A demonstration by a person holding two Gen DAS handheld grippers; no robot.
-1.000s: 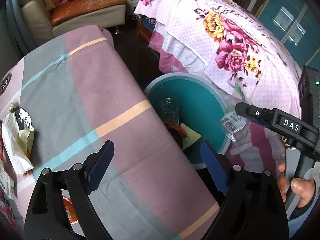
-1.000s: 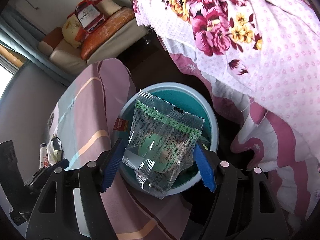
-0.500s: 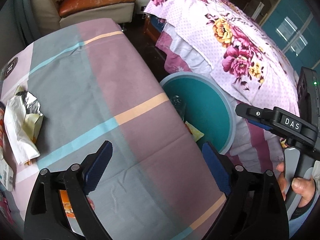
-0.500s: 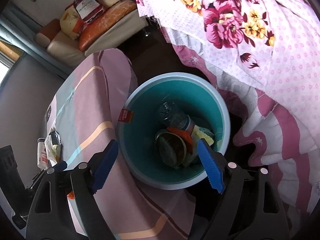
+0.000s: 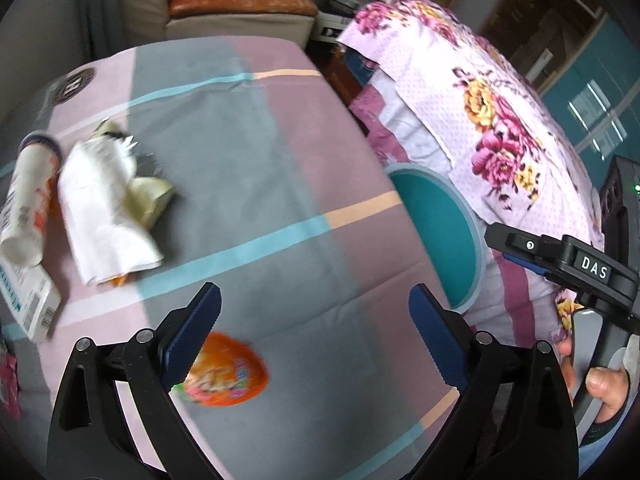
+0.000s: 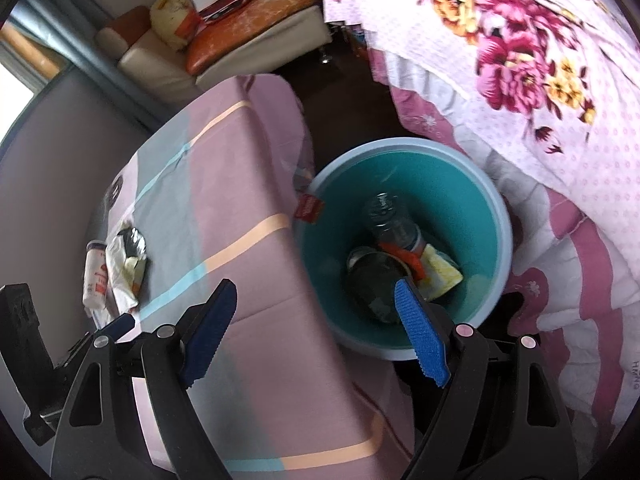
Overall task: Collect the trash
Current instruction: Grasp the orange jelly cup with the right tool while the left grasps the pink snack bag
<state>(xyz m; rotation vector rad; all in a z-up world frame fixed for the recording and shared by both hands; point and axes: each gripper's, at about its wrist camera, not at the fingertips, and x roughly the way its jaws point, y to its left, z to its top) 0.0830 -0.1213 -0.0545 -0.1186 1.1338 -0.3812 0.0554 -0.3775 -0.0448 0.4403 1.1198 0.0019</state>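
Note:
On the table's patchwork cloth lies trash: an orange snack wrapper, a crumpled white wrapper, a white tube and a small carton. My left gripper hovers over the cloth. Its jaws are opening with nothing between them, and the orange wrapper lies just under its left finger. My right gripper is open and empty at the table's edge, partly over the teal bin. The bin holds a clear bottle, a dark round lid and a yellow wrapper.
A bed with a floral quilt crowds the bin's far side. A sofa with cushions stands beyond the table. A person's hand grips the right gripper's handle at the right edge. Dark floor shows between table and bed.
The clear packet the right gripper held a second ago has left its jaws, which now stand wider. The left gripper has moved from the bin over the table, bringing the orange wrapper into view.

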